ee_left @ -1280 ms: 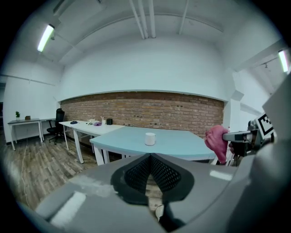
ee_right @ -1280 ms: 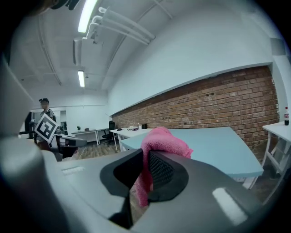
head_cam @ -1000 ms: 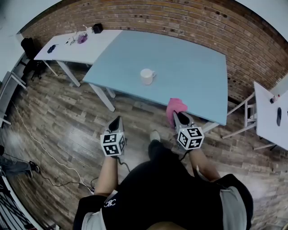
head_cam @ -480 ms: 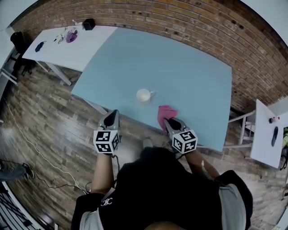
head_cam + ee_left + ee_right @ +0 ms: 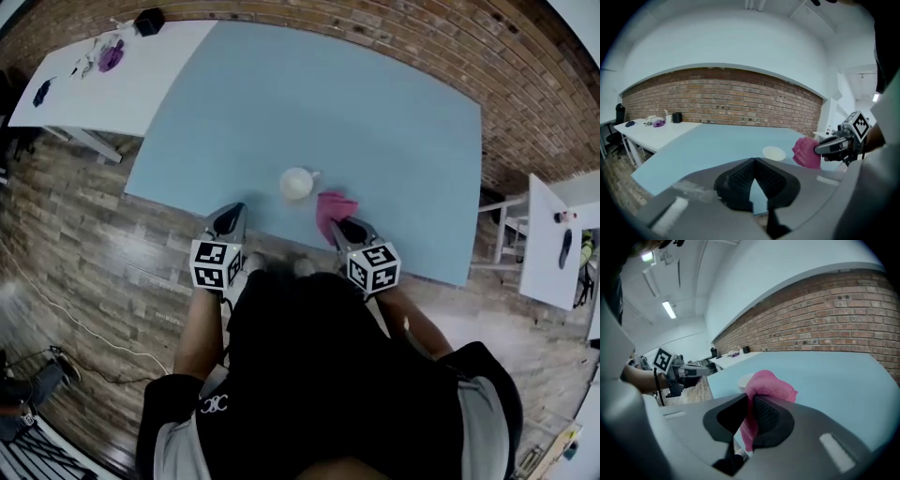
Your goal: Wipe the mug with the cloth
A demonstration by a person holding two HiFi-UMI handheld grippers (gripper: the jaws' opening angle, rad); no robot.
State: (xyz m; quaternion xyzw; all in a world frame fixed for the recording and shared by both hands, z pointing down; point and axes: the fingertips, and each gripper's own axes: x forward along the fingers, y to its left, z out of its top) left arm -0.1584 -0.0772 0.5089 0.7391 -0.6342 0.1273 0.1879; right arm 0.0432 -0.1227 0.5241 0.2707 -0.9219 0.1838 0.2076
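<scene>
Right claw point(image 5: 751, 401): clenched on the pink cloth point(image 5: 766, 385). A fold is pinched between the dark pads, the bulk is bunched above the tips, and a tail hangs below them.
Left claw point(image 5: 753, 161): clenched, with nothing gripped between its pads. It is held at the near edge of the surface point(image 5: 375, 122), to the left of the mug point(image 5: 296, 184).
Cloth: carried over the near part of the surface, just to the right of the mug. It looks to be a little apart from the mug, but contact cannot be ruled out in the small head view.
Mug: pale and upright, set on the surface close to its near edge, between the two claws. Its handle appears to be turned to the right.
Surface: a wide, light blue top that runs from the near edge to the far wall.
White table point(image 5: 122, 80): set against the far left side of the surface. Small items are scattered at its far end, among them a purple thing point(image 5: 111, 54) and a dark box point(image 5: 148, 21).
Brick wall point(image 5: 422, 37): seen along the far side of both tops.
Floor point(image 5: 94, 244): wood planks, seen at the near left, with a thin cable point(image 5: 66, 314) laid across them.
Second white table point(image 5: 553, 244): seen at the right, well apart from the mug.
</scene>
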